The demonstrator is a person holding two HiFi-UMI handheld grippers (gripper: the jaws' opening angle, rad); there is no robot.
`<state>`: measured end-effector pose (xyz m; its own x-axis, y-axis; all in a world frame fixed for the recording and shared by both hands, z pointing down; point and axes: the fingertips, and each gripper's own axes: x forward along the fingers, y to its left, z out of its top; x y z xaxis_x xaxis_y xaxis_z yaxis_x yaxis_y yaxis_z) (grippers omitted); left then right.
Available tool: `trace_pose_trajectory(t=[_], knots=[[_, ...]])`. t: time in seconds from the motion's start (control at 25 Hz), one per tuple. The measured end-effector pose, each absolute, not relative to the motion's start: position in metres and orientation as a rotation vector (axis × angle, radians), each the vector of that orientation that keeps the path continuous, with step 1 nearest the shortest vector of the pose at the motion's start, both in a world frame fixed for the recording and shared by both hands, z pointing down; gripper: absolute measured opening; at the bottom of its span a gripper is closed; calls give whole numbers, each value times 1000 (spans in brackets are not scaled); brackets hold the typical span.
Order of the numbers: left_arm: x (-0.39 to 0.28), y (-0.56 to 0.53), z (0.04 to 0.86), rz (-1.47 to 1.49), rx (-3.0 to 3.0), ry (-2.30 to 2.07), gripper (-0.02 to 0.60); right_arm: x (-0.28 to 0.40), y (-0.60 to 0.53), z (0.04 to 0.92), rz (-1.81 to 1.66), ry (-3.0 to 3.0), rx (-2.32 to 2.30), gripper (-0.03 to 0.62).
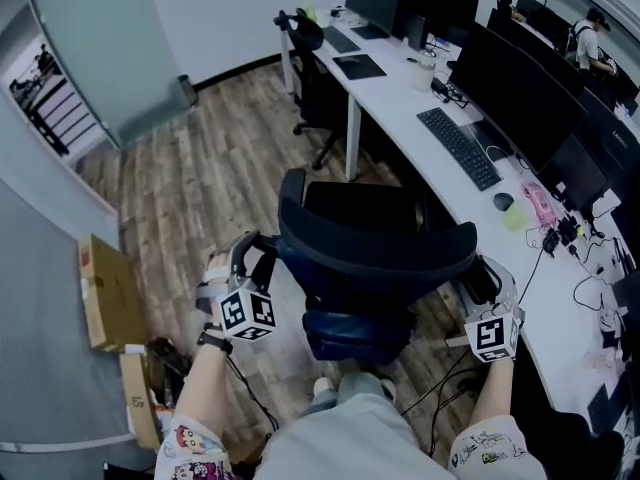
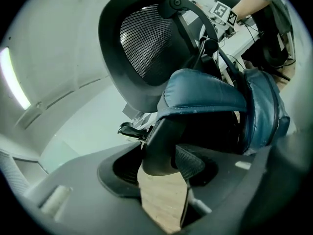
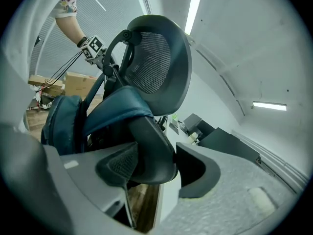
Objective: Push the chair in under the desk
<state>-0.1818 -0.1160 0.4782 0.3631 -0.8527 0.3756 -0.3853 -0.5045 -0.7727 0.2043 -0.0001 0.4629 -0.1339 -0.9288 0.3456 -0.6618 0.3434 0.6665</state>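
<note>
A black office chair [image 1: 370, 243] with a mesh headrest [image 2: 146, 48] and a dark blue back cushion [image 2: 210, 94] stands on the wood floor, left of the long white desk [image 1: 395, 88]. My left gripper [image 1: 250, 260] is shut on the left edge of the chair back [image 2: 159, 146]. My right gripper [image 1: 482, 278] is shut on the right edge of the chair back [image 3: 151, 146]. In each gripper view the black frame sits pinched between the two pads. The left gripper [image 2: 164, 163] and right gripper [image 3: 154, 164] face each other across the chair.
The desk carries monitors [image 1: 520, 98], a keyboard [image 1: 460, 148], a mouse [image 1: 503, 201] and cables. A second black chair [image 1: 312, 63] stands further along the desk. Cardboard boxes [image 1: 108, 293] lie at the left. Cables [image 1: 450, 378] run over the floor by my feet. A person [image 1: 592, 38] sits far right.
</note>
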Motion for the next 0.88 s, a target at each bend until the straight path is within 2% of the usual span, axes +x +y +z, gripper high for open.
trace_pose_trajectory(t=[0.88], knots=[[-144,-250,477,-1044,-2052,822,222,220,-82,465,-346,-1753,1500,238]])
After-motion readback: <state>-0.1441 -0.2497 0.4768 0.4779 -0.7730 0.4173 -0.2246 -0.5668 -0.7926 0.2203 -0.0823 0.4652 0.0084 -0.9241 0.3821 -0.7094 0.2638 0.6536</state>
